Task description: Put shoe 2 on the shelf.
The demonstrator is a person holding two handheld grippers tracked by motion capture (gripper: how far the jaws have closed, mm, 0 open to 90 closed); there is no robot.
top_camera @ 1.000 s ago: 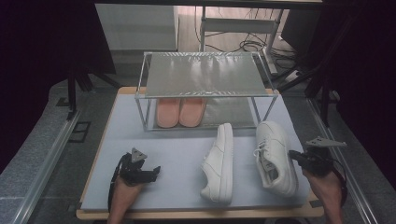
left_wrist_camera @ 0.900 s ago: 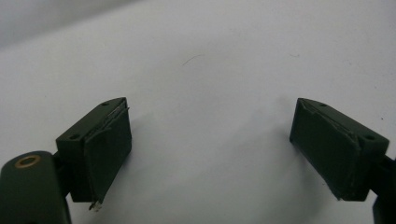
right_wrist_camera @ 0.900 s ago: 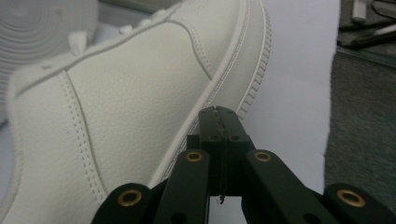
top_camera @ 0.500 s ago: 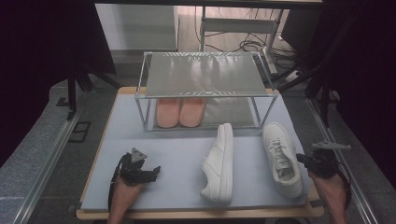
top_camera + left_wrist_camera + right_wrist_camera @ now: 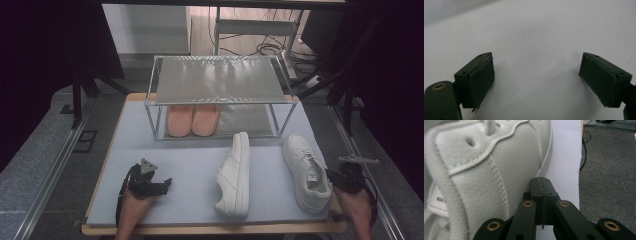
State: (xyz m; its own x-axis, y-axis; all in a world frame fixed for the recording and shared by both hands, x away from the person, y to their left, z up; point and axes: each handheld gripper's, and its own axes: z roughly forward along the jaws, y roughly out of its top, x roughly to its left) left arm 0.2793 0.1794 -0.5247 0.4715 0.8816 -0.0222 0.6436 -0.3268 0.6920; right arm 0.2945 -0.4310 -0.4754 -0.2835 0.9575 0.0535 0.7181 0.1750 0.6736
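Fingers of the right gripper point(image 5: 541, 192) are pressing flat together with nothing between them, their tips lying against the outer side of the right sneaker point(image 5: 489, 170) near its heel, just where the leather is meeting the sole. In the high view that right gripper point(image 5: 334, 176) is sitting just beside the right sneaker point(image 5: 306, 171), on the side away from the other shoe, close to the bench point(image 5: 190, 165) edge. This shoe is standing upright on its sole, its long axis running away from the fingers toward the shoe rack point(image 5: 217, 95), toe pointing at the rack and heel lying nearest the person.

Beyond it from those fingers, the left sneaker point(image 5: 234, 176) is lying on its side, its long axis running roughly parallel, toe also toward the rack.

Fingers point(image 5: 480, 80) of the left gripper point(image 5: 159, 184) are standing wide apart over bare bench surface, holding nothing, well apart from both shoes.
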